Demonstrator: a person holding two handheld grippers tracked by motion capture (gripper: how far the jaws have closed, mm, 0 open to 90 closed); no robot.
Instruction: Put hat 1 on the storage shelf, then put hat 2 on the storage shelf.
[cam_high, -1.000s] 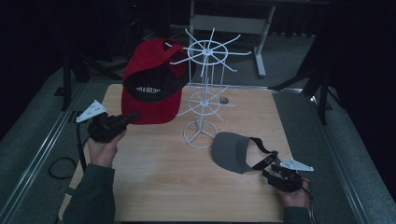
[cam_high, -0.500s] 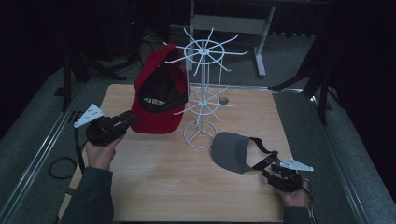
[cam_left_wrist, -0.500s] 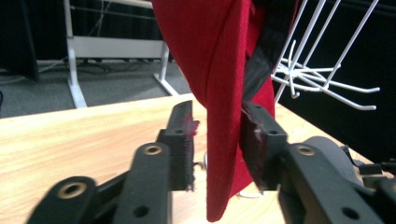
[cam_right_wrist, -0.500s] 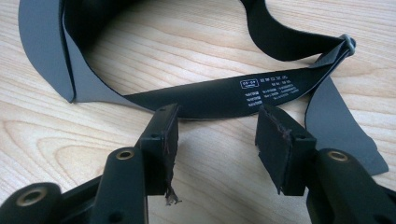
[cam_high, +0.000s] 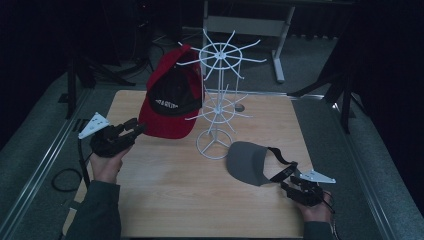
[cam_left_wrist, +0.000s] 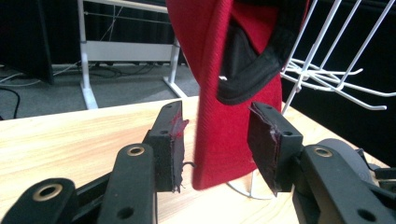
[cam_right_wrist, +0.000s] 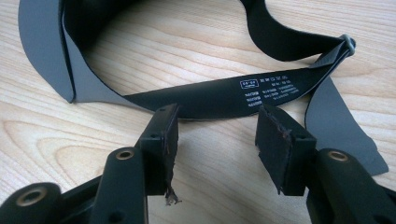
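Note:
A red cap (cam_high: 170, 100) with a black front panel hangs from the white wire rack (cam_high: 218, 100) at the table's middle, its brim pointing down to the left. My left gripper (cam_high: 134, 128) is open at the brim's lower edge. In the left gripper view the red brim (cam_left_wrist: 224, 116) stands between the jaws with a gap on each side. A grey visor (cam_high: 247, 162) lies on the table right of the rack's base. My right gripper (cam_high: 290, 182) is open just short of the visor's black strap (cam_right_wrist: 233, 95), with nothing between its jaws.
The wooden table (cam_high: 165, 200) has bare room in front and at the back right. The rack's round base (cam_high: 215, 145) sits between cap and visor. A cable loop (cam_high: 65, 180) lies on the floor at left. A metal-legged frame (cam_high: 280, 55) stands behind the table.
The red cap has turned and settled lower and closer to the rack. My left gripper stays at its brim. The right gripper and the visor have not moved.

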